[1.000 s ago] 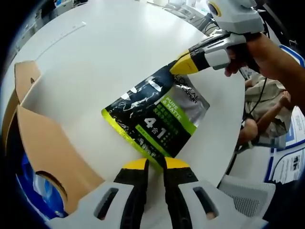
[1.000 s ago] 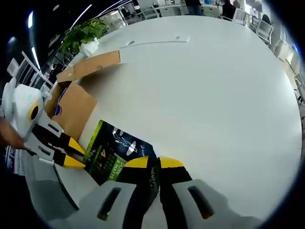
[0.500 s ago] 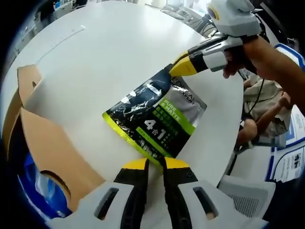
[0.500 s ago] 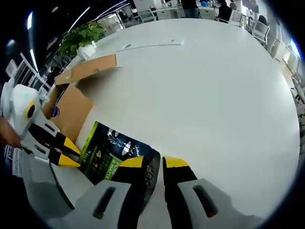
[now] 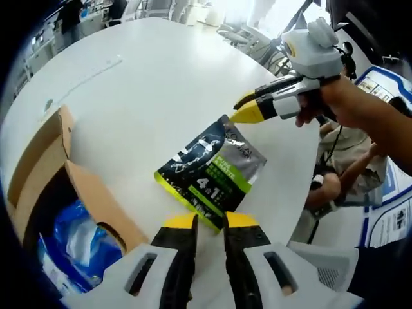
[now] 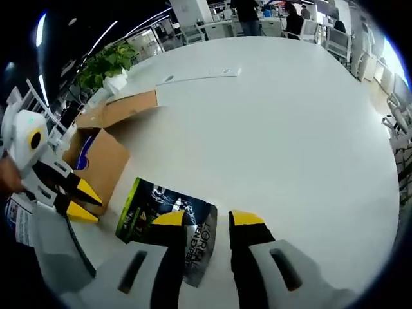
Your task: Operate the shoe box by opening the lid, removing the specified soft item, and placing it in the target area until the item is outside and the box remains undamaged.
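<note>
The soft item, a black and green pouch (image 5: pixel 209 172) (image 6: pixel 164 212), lies flat on the white table (image 5: pixel 154 84) beside the open cardboard shoe box (image 5: pixel 71 193) (image 6: pixel 103 161). Blue packets (image 5: pixel 71 244) show inside the box. My left gripper (image 5: pixel 211 222) (image 6: pixel 87 205) stands open just short of the pouch's near edge, holding nothing. My right gripper (image 6: pixel 209 219) (image 5: pixel 243 108) is open, its jaws spread wide over the pouch's other corner and apart from it. A hand (image 5: pixel 354 109) holds it.
The box's lid flap (image 6: pixel 122 103) stands up at the table's edge. A thin paper strip (image 6: pixel 199 76) lies farther out on the table. A potted plant (image 6: pixel 106 61) stands beyond the box. A seated person (image 5: pixel 341 187) and chairs are past the table's edge.
The right gripper has opened and let go of the pouch's corner. Both grippers have drawn back and up, and the pouch rests on the table. More of the box's inside shows.
</note>
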A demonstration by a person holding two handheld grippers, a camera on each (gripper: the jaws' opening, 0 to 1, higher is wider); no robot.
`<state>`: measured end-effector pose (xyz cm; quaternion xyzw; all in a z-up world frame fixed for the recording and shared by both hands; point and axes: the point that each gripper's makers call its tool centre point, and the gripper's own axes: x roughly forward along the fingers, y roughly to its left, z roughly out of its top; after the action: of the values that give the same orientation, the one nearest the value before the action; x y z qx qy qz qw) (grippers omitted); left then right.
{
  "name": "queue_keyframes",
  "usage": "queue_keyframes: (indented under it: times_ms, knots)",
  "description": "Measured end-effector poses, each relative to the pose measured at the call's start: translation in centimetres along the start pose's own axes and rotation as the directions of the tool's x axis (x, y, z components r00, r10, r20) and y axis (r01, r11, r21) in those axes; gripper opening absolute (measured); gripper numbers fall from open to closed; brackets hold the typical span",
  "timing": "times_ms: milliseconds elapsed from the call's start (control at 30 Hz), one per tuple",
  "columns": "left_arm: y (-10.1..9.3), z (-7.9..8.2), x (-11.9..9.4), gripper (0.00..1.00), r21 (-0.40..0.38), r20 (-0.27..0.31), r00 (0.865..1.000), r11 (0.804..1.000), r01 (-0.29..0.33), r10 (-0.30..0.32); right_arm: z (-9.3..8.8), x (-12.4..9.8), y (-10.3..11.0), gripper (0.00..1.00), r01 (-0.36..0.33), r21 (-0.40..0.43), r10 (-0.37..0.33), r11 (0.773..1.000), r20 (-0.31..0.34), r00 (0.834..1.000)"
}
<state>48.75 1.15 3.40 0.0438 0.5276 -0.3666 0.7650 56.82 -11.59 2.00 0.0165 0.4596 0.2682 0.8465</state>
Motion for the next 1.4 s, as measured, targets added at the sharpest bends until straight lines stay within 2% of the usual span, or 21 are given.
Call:
queue_keyframes:
  times_ms: [133, 200, 333, 467, 767, 967, 1400]
  knots:
    - [0.7, 0.4, -2.5, 0.27, -0.001, 0.073, 0.997, 1.000, -0.021, 0.021, 1.2, -1.3, 1.0, 0.39, 0.017, -0.004, -0.016, 1.000, 0.067, 0.998]
    - [1.2, 0.7, -3.7, 0.33, 0.008, 0.117, 0.992, 0.999, -0.038, 0.037, 1.5, -1.8, 1.6, 0.40, 0.018, -0.002, -0.018, 1.000, 0.081, 0.997]
    - [2.4, 0.6, -5.6, 0.39, -0.013, 0.150, 0.987, 0.998, -0.055, 0.056, 1.9, -2.2, 2.6, 0.43, 0.025, -0.005, -0.025, 1.000, 0.096, 0.995]
    - [3.2, 0.6, -6.7, 0.47, -0.019, 0.178, 0.981, 0.997, -0.077, 0.080, 2.3, -2.3, 3.3, 0.46, 0.031, -0.004, -0.030, 1.000, 0.102, 0.994]
    - [4.4, -0.1, -8.8, 0.59, -0.049, 0.215, 0.971, 0.994, -0.099, 0.108, 4.0, -3.4, 5.3, 0.55, 0.038, -0.018, -0.036, 0.999, 0.133, 0.991]
    - [5.5, -1.3, -10.1, 0.58, -0.071, 0.218, 0.968, 0.991, -0.114, 0.127, 4.6, -3.8, 6.5, 0.54, 0.037, -0.034, -0.031, 0.999, 0.140, 0.990]
    - [9.0, -4.3, -13.4, 0.57, -0.132, 0.233, 0.956, 0.980, -0.151, 0.179, 5.9, -2.9, 12.1, 0.50, -0.008, -0.094, 0.021, 0.996, 0.138, 0.990]
